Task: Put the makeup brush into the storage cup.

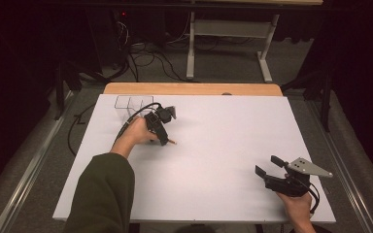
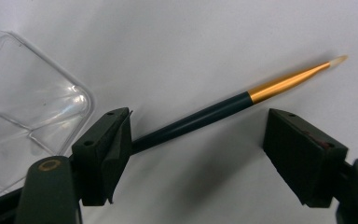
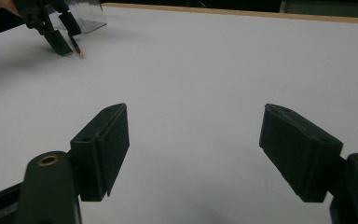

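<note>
1. Straddling a thin paintbrush (image 2: 200, 119) with the left gripper (image 2: 198, 156), jaws spread wide and nothing pinched yet; handle end seems to touch or slip behind the left jaw, while the far jaw stands well apart from the handle.
2. Lying flat on the white bench (image 1: 213, 160), toward the far left corner: dark handle, gold collar, pale tip pointing away from the gripper. Probably left flat so the jaws can come down on either side of the handle.
3. Sitting just beside the brush, at the far left corner: a clear plastic box (image 2: 25, 105), open at the top. Placed close, seemingly as the spot where the brush goes, so the carry can be short.
4. Reaching in from the near edge on a green sleeve (image 1: 102, 194), hand wrapped round the left gripper (image 1: 161, 131), tilted down at the brush.
5. Resting by the near right corner, well apart from the work: right gripper (image 3: 193, 151), jaws spread, holding nothing; likely parked there to keep out of the way.
6. Judging the step in hand: closing on the handle, not yet done.
</note>
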